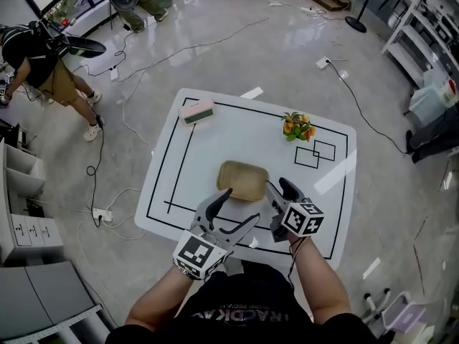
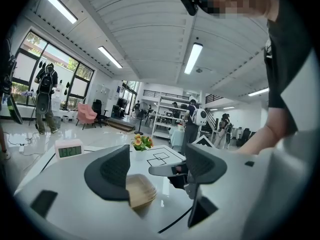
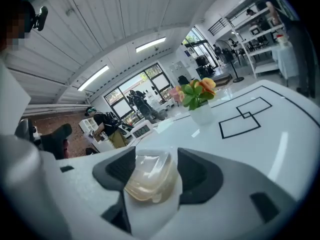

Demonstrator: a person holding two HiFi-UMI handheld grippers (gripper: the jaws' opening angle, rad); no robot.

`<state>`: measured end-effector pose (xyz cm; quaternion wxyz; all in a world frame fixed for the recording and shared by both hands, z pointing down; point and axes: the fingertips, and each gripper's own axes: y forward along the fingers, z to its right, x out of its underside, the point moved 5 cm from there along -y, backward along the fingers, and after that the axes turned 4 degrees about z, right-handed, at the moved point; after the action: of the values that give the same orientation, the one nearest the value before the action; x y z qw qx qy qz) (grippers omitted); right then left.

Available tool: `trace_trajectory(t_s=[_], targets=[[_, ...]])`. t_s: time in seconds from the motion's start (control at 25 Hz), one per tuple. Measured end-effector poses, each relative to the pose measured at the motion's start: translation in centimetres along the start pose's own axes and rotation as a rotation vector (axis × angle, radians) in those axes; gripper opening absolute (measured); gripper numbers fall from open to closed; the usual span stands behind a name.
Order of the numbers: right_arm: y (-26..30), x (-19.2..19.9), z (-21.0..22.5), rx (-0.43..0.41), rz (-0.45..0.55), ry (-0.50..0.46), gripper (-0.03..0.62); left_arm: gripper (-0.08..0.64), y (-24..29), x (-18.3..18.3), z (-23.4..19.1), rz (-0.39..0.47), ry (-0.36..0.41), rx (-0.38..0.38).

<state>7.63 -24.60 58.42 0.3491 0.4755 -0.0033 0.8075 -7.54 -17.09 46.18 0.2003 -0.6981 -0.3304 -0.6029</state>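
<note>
On the near middle of the white table [image 1: 215, 138] sits a tan tray [image 1: 242, 179]. The left hand-held gripper [image 2: 159, 171] gapes wide just beside it. The right hand-held gripper [image 3: 156, 173] is spread too, framing the tray.

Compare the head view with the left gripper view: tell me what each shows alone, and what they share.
Head view only: the person's forearms, a power strip on the floor, the table's whole edge. Left gripper view only: ceiling lights, a pink armchair, shelving with people beside it. Both: the pink clock, the potted flowers, the stack of tan trays, the taped squares, the right gripper.
</note>
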Motion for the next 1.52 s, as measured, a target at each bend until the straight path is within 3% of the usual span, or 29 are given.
trace_trajectory(t_s=[0.72,1.0,1.52], targets=[[1.9,4.0,1.3,0.022,-0.12,0.137,0.247,0.342,0.0,1.2,-0.4,-0.023,-0.041,-0.019],[2.3,4.2,1.4,0.023,-0.132,0.156,0.243,0.342,-0.2,1.5,-0.5,-0.035,-0.042,-0.021],[1.6,3.7,2.2,0.041,-0.085,0.204,0.171,0.342,-0.6,1.4,-0.5,-0.032,-0.042,-0.017]])
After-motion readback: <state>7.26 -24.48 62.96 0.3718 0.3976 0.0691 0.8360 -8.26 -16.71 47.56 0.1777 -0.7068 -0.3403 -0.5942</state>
